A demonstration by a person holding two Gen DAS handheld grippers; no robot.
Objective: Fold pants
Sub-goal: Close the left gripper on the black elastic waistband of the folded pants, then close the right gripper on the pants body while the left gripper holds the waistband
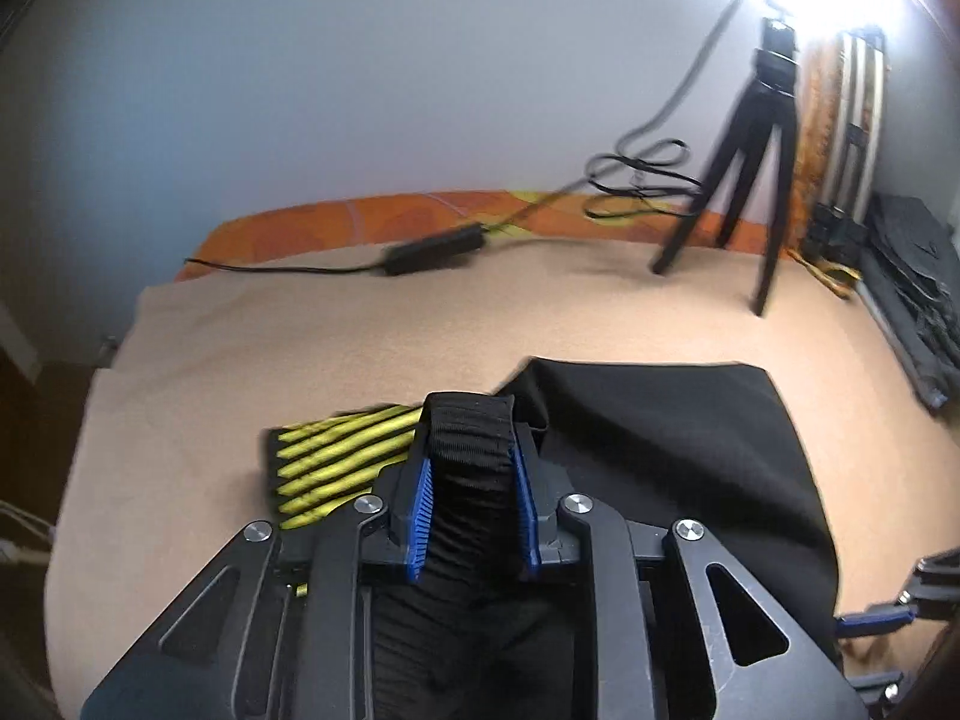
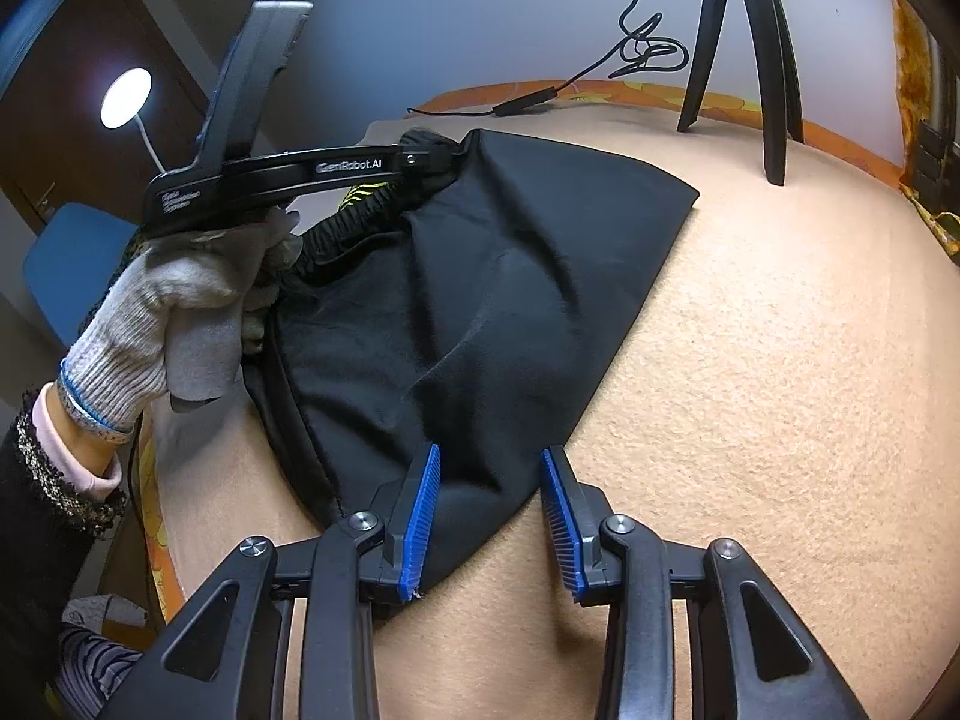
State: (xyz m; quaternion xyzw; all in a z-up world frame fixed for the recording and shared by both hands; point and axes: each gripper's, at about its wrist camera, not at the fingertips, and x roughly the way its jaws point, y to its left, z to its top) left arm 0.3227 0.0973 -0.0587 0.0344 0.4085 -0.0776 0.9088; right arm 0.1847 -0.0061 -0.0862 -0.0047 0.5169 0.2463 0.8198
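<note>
Pants (image 2: 480, 300) lie on the tan blanket (image 2: 780, 390), black, bunched into a rough wedge — partly gathered, I'd say, but no clean fold yet. The left gripper (image 1: 470, 420) is clamped on the elastic waistband (image 1: 471, 450), lifting it off the blanket; a yellow-striped bit (image 1: 336, 462) shows just beside it. The right gripper (image 2: 491, 468) sits at the near corner with its fingers (image 2: 423, 510) wide, one over the cloth and one over bare blanket — holding nothing. Judging by this, the halves must yet be laid flat, squared and smoothed. A tripod (image 2: 744, 48) stands well behind.
</note>
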